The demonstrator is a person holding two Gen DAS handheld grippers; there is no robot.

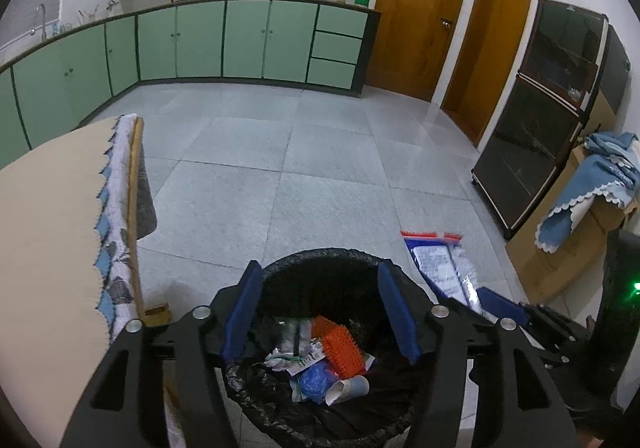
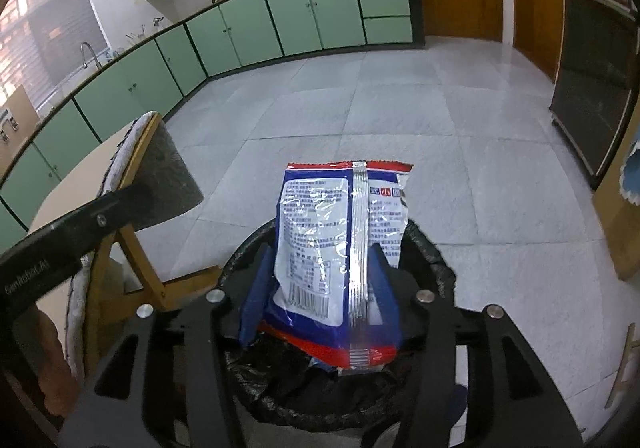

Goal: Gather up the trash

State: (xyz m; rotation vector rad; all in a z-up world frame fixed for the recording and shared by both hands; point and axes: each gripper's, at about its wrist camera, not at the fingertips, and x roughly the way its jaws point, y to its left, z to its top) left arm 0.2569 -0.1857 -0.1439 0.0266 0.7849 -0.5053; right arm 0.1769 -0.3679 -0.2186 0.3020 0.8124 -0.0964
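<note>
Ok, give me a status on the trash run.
Done: orange piece, paper cup and wrappers already lie in the black-lined bin. In hand: right gripper holds a snack bag above it; left gripper is open and empty. Left: drop the bag.

The snack packet [image 2: 344, 248] is crinkly glossy foil-plastic with a shiny silver seam, glare all over it. The bin liner [image 1: 344, 260] is thin black plastic, wrinkled, faintly shiny. In there: an orange bumpy plastic piece [image 1: 340, 348] and a matt paper cup [image 1: 348, 388]. Floor tiles [image 1: 320, 152] look like speckled polished stone, lightly reflective. The doors [image 1: 420, 8] are varnished wood, and the tablecloth [image 1: 44, 232] is matt cloth.
</note>
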